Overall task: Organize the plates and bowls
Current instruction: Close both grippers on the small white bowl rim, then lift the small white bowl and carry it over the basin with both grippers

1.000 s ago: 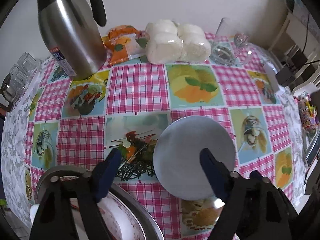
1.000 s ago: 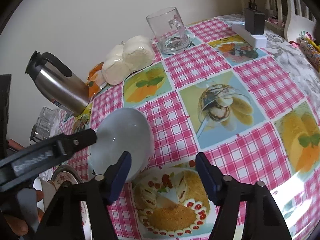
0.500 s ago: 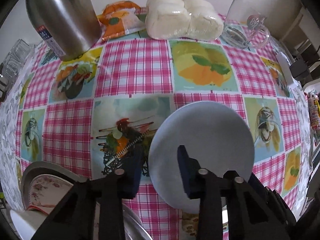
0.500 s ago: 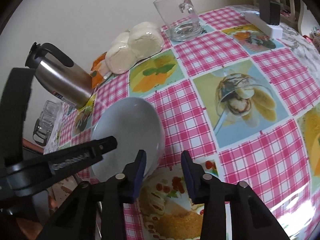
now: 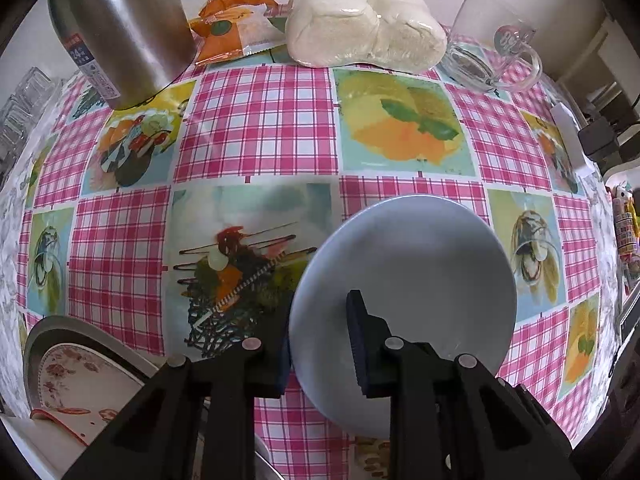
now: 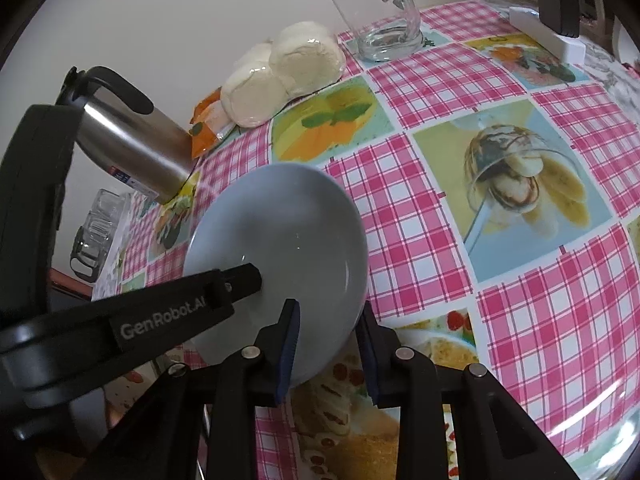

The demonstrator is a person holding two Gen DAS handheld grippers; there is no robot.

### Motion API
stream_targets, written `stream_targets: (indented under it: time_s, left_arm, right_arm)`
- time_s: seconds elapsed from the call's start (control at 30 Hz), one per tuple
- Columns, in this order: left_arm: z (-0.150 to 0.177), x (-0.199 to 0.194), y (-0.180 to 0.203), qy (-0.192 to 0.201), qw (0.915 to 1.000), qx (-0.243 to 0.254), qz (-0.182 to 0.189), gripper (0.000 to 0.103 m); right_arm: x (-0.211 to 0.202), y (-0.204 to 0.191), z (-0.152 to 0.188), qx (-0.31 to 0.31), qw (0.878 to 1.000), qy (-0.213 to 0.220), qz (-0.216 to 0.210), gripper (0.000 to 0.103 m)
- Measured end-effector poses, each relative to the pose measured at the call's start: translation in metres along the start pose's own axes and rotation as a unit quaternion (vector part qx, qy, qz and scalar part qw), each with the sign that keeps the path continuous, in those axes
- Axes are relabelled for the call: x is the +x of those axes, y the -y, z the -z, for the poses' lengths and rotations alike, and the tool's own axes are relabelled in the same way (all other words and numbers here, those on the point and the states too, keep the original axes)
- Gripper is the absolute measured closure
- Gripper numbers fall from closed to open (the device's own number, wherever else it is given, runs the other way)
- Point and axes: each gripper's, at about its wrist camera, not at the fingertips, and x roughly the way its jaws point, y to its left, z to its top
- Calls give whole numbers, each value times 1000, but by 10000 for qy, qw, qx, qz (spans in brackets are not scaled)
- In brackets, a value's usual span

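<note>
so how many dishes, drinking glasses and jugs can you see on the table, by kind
plates: 2, the blue plate and a floral plate
glass mugs: 1, the glass mug
steel jugs: 1, the steel jug
total: 4
More glassware at the far left edge is too blurred to count.

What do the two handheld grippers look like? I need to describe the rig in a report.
Both grippers, left and right, are matte black plastic: two angular fingers with round silver pins at the joints and dark blue pads at the tips. In the right wrist view, the left gripper's finger bears the grey lettering "GenRobot.AI".
</note>
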Motion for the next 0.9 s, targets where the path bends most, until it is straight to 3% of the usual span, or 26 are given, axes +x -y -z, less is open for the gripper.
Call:
stream_targets:
  time_s: [0.17, 0.53, 0.9]
  left_arm:
    - [0, -6, -1, 102, 9999, -14, 77, 84]
    - [10, -29, 6, 318, 9988, 44, 362, 85]
    - [26, -85, -2, 909, 9927, -24, 793, 85]
  right_arm:
    - [-1, 5, 0, 77, 9999, -26, -101, 74]
    - [-26, 10, 0, 44, 9998, 78, -163, 74]
    - [-72, -6, 2, -174, 9989, 380, -233, 74]
